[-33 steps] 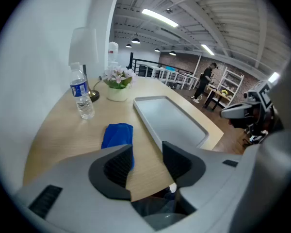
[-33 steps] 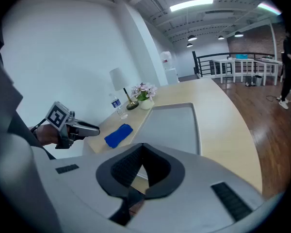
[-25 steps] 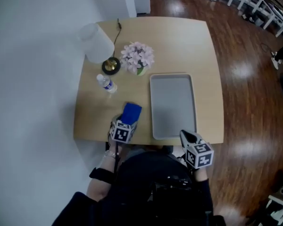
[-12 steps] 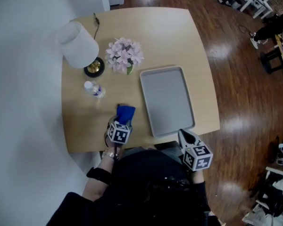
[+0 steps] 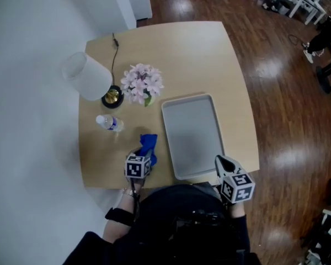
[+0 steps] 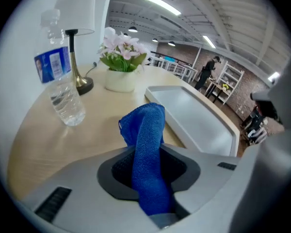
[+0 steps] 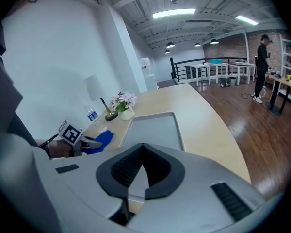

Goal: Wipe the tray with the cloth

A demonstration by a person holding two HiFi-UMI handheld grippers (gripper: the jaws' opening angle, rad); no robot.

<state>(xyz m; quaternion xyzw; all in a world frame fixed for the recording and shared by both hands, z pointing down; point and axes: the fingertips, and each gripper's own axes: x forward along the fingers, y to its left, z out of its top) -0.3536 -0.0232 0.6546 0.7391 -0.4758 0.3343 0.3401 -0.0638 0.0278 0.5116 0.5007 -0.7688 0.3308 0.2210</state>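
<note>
Now left hand-held gripper (image 5: 145, 158), jaws just closing, pinches the cloth (image 6: 148, 130); right hand-held gripper (image 5: 220, 160) sits closed, empty.

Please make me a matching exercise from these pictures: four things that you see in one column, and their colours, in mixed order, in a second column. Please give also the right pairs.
Things
1. cloth
2. tray
3. water bottle
4. flowers

Colours
A. pink
B. transparent
C. blue
D. grey

Right pairs: 1-C, 2-D, 3-B, 4-A

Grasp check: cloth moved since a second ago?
Yes: flat before, the cloth now rises bunched in the left gripper, whose jaws just closed on it, left of the tray.
</note>
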